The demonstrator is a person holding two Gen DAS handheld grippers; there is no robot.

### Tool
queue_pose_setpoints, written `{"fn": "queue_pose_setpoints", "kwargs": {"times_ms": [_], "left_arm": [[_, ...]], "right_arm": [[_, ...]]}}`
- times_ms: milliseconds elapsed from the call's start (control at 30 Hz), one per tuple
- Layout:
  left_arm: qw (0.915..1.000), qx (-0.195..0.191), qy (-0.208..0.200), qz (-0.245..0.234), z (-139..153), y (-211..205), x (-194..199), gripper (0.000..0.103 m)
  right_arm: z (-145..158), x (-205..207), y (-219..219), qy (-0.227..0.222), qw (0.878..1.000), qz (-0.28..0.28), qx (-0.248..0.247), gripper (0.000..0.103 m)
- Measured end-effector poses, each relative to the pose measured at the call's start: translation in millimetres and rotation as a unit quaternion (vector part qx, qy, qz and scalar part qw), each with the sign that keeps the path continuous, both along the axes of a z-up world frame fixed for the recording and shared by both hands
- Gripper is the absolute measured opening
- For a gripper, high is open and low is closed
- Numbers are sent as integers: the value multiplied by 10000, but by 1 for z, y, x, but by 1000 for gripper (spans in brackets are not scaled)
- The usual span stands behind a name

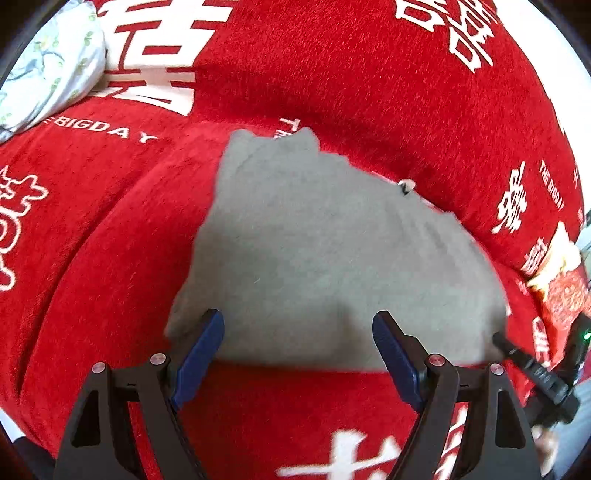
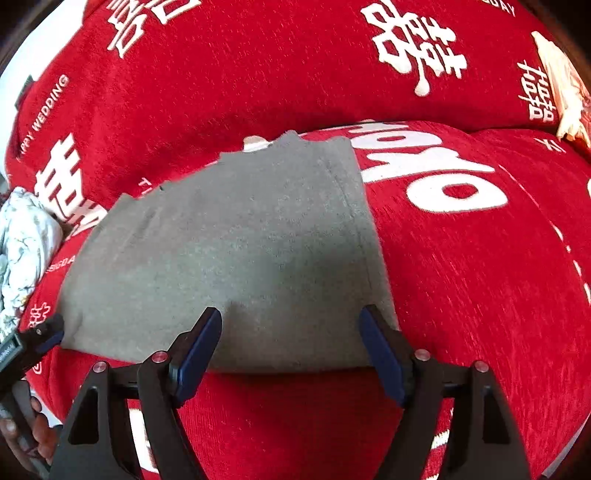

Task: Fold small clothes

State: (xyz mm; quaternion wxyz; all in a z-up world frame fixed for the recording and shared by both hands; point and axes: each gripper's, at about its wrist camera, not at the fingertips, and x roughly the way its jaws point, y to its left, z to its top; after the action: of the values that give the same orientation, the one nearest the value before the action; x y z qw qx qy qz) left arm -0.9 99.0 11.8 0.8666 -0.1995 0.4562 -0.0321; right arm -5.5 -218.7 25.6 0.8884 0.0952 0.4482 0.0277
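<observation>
left gripper point(image 1: 298, 345): fingers spread wide; right gripper point(image 2: 290, 341): likewise; both seemingly over grey garment point(image 1: 325, 258)

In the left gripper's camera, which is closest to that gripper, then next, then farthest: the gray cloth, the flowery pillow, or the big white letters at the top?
From the left gripper:
1. Gray cloth, right in front, between the fingers.
2. Flowery pillow, far off, upper left.
3. Big white letters, top right; roughly as far as the pillow, too close to call.

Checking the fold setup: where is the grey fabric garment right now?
The grey fabric garment lies flat on the red blanket with white lettering, centred in both wrist views just ahead of the open left gripper and right gripper.
</observation>
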Motion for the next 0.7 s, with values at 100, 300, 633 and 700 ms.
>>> {"fn": "queue_pose_setpoints", "kwargs": {"times_ms": [100, 300, 633, 700], "left_arm": [[9999, 22, -1, 101, 8, 10, -19, 84], [9920, -1147, 39, 528, -1, 53, -47, 84], [9641, -2630, -137, 336, -28, 62, -10, 83], [9574, -2868, -154, 316, -29, 63, 1, 56]], "right_arm": [[6, -9, -2, 57, 10000, 0, -42, 80], [24, -27, 1, -97, 9998, -84, -121, 81], [23, -24, 48, -30, 9986, 442, -288, 81], [23, -22, 58, -3, 9978, 548, -365, 81]]}}
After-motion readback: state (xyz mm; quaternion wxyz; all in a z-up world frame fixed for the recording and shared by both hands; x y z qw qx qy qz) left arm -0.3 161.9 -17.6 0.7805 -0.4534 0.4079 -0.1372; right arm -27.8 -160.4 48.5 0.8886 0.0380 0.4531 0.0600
